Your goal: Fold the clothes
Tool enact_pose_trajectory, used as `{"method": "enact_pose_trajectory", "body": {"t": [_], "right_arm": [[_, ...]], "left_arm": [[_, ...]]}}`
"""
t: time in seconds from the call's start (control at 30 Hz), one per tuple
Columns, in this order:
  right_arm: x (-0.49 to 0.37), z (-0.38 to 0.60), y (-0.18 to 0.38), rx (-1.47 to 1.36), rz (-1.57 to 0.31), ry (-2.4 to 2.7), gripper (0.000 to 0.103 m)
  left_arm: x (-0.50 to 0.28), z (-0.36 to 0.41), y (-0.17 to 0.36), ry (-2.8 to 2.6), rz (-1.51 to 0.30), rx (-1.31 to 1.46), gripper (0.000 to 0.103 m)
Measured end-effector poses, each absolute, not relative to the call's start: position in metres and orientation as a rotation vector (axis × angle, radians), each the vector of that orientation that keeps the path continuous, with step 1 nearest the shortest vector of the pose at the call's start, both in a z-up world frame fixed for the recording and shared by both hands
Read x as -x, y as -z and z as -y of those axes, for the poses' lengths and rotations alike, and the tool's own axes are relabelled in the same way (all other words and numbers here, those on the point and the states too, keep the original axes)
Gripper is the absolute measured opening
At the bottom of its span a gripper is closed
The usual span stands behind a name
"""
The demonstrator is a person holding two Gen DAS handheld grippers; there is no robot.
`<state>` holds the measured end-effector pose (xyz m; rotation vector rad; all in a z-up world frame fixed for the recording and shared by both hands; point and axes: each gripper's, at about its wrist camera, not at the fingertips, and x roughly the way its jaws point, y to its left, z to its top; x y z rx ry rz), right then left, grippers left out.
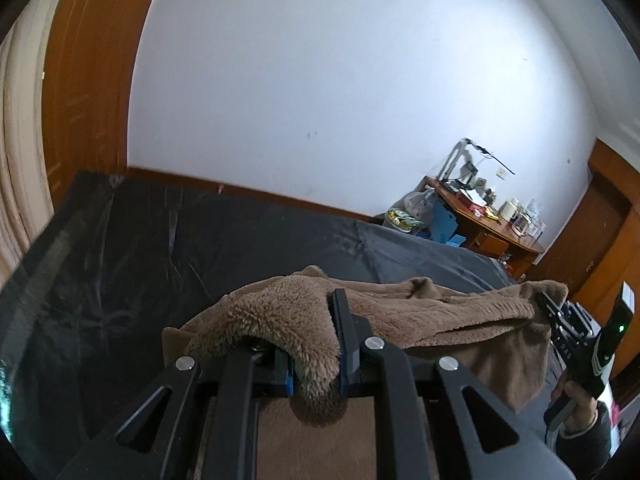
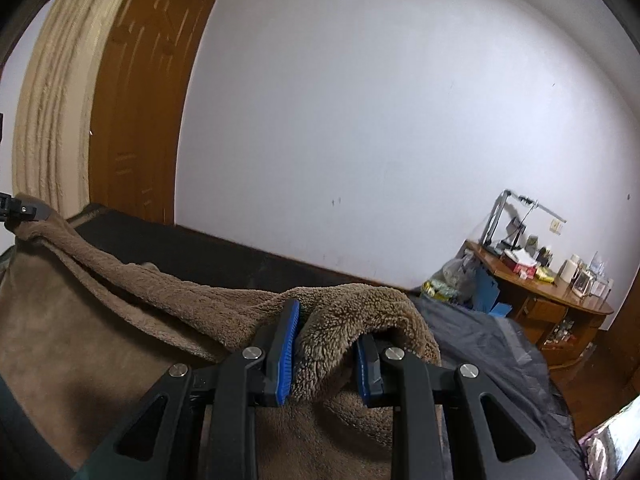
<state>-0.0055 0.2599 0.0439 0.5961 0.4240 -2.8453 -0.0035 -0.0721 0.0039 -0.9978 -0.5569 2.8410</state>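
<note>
Left wrist view, left gripper [image 1: 316, 344] fingers clamped on brown fleece garment [image 1: 400, 316], right gripper [image 2: 326, 354] fingers likewise clamped on it.

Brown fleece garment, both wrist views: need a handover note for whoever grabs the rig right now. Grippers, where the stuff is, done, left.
Left gripper: shut on a bunched edge of the brown fleece garment.
Right gripper: shut on another bunched edge of the same garment; the left view shows a hand holding it.
Garment: stretched between the two grippers, raised over the dark bed cover, the rest hanging below.
Done: both edges gripped and lifted.
Left: no fold visible yet; probably lay it flat on the cover, fold, then release.
Clutter on the wooden desk is well clear.
</note>
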Motion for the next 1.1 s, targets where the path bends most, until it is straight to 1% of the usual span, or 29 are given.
{"method": "enact_pose_trajectory", "body": {"t": [0.17, 0.37, 0.47, 0.57, 0.7, 0.73, 0.77, 0.8, 0.83, 0.87, 0.9, 0.93, 0.97, 1.1], "right_arm": [[0.049, -0.251, -0.016, -0.737, -0.406, 2.813, 0.026], [0.083, -0.252, 0.010, -0.835, -0.415, 2.790, 0.026], [0.095, -0.253, 0.025, -0.896, -0.400, 2.767, 0.026], [0.101, -0.249, 0.038, -0.957, -0.386, 2.738, 0.026], [0.106, -0.247, 0.045, -1.018, -0.376, 2.689, 0.027], [0.108, -0.250, 0.044, -1.026, -0.350, 2.677, 0.030], [0.111, -0.254, 0.043, -1.045, -0.292, 2.649, 0.041], [0.114, -0.259, 0.041, -1.062, -0.227, 2.619, 0.052], [0.118, -0.267, 0.038, -1.075, -0.111, 2.584, 0.065], [0.122, -0.274, 0.035, -1.081, -0.014, 2.566, 0.067], [0.126, -0.282, 0.031, -1.086, 0.081, 2.546, 0.067], [0.131, -0.289, 0.029, -1.092, 0.173, 2.527, 0.067], [0.135, -0.295, 0.027, -1.091, 0.262, 2.515, 0.067], [0.150, -0.313, 0.027, -1.103, 0.379, 2.552, 0.067]], "left_arm": [[0.046, 0.083, 0.030, -2.805, 0.636, 1.096, 0.017], [0.079, 0.097, 0.068, -2.785, 0.626, 1.179, 0.017], [0.089, 0.100, 0.085, -2.767, 0.649, 1.227, 0.017], [0.093, 0.103, 0.097, -2.745, 0.677, 1.255, 0.017], [0.098, 0.101, 0.101, -2.721, 0.673, 1.295, 0.018], [0.099, 0.101, 0.100, -2.708, 0.684, 1.305, 0.021], [0.101, 0.101, 0.099, -2.692, 0.699, 1.315, 0.024], [0.104, 0.104, 0.098, -2.656, 0.736, 1.321, 0.034], [0.107, 0.107, 0.098, -2.615, 0.783, 1.318, 0.048], [0.109, 0.111, 0.098, -2.567, 0.853, 1.297, 0.055], [0.111, 0.115, 0.098, -2.540, 0.903, 1.278, 0.065], [0.114, 0.119, 0.098, -2.527, 0.944, 1.263, 0.068], [0.118, 0.124, 0.097, -2.515, 0.984, 1.248, 0.068], [0.132, 0.142, 0.105, -2.504, 1.134, 1.240, 0.068]]}}
